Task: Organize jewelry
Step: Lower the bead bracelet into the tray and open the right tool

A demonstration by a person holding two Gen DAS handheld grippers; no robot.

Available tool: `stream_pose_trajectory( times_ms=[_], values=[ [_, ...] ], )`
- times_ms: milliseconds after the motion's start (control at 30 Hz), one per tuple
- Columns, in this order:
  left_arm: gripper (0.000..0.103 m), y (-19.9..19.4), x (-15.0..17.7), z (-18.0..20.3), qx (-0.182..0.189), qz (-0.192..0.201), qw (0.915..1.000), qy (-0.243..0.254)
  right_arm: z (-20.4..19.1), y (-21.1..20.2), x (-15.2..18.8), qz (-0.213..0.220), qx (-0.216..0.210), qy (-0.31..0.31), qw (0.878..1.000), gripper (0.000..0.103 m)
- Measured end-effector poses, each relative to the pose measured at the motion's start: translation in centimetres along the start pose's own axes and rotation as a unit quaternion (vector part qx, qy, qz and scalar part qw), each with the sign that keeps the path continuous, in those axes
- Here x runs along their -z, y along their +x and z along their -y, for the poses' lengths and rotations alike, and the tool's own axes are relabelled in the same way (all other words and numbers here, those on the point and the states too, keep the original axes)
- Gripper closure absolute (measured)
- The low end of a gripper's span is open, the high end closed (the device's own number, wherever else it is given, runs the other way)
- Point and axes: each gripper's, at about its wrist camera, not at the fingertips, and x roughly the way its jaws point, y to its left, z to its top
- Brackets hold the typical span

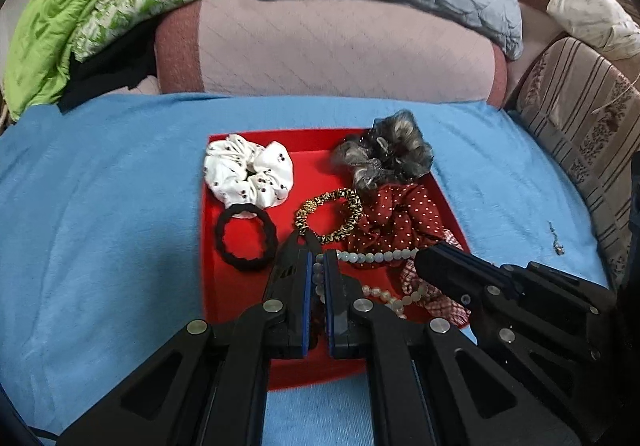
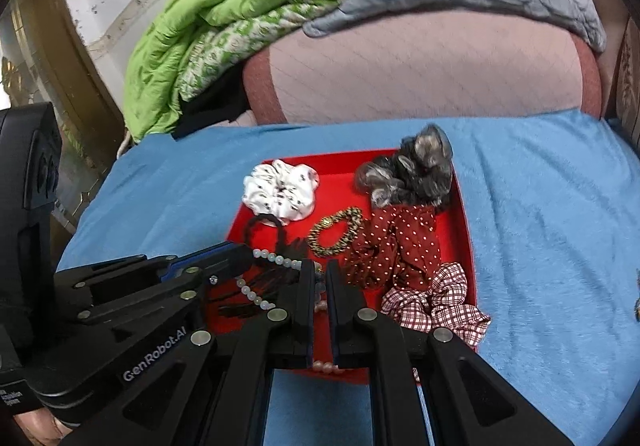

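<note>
A strand of pale pearly beads (image 1: 380, 256) hangs over the red tray (image 1: 208, 246), stretched between both grippers. My left gripper (image 1: 318, 256) is shut on it, with beads showing between its fingers. My right gripper (image 1: 420, 259) comes in from the right and pinches the strand's other end. In the right wrist view my right gripper (image 2: 320, 265) is shut on the beads (image 2: 266, 256), and the left gripper (image 2: 240, 252) holds them from the left. In the tray lie a white cherry-print scrunchie (image 1: 250, 174), a black hair tie (image 1: 244, 240) and a leopard-print hair tie (image 1: 332, 218).
The tray also holds a grey fuzzy scrunchie (image 1: 384, 152), a red dotted scrunchie (image 1: 400, 222), a red checked scrunchie (image 2: 436, 302) and black hairpins (image 2: 240, 308). It sits on a blue towel (image 1: 100, 226). A pink pillow (image 1: 340, 54) and quilts lie behind. A small trinket (image 1: 556, 246) lies on the towel, right.
</note>
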Motion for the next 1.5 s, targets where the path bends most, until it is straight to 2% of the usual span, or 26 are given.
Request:
stream_pose_trajectory(
  times_ms=[300, 600, 667, 733, 800, 867, 1033, 1167, 1500],
  values=[
    [0.098, 4.3, -0.3, 0.6, -0.004, -0.028, 0.9995, 0.014, 2.8, 3.1, 0.7, -0.031, 0.001, 0.034, 0.999, 0.096],
    [0.097, 5.3, -0.1, 0.3, -0.007, -0.03, 0.9995, 0.009, 3.5, 4.3, 0.8, -0.04, 0.008, 0.037, 0.998, 0.096],
    [0.094, 5.3, 0.0, 0.2, -0.009, -0.028, 0.9995, 0.01, 3.5, 4.6, 0.8, -0.041, 0.009, 0.036, 0.998, 0.096],
    [0.078, 5.3, 0.0, 0.1, -0.012, -0.026, 0.9995, 0.008, 3.5, 4.6, 0.7, -0.039, 0.013, 0.036, 0.998, 0.096],
    [0.07, 5.1, 0.0, -0.1, -0.014, -0.021, 0.9997, 0.004, 3.7, 4.7, 0.7, -0.039, 0.014, 0.037, 0.998, 0.096],
    [0.069, 4.8, 0.0, -0.3, -0.015, -0.018, 0.9997, 0.0, 3.9, 4.6, 0.8, -0.038, 0.016, 0.039, 0.998, 0.096],
    [0.056, 3.9, -0.1, -0.5, -0.014, -0.008, 0.9998, -0.008, 4.0, 4.2, 0.8, -0.036, 0.019, 0.041, 0.998, 0.091],
    [0.051, 2.6, 0.0, -0.4, -0.021, 0.003, 0.9997, -0.009, 3.9, 3.4, 0.8, -0.031, 0.022, 0.043, 0.998, 0.082],
    [0.046, -2.0, 0.9, 0.0, -0.046, 0.029, 0.9985, -0.008, 3.2, -0.3, 0.7, -0.009, 0.032, 0.045, 0.998, 0.075]
  ],
)
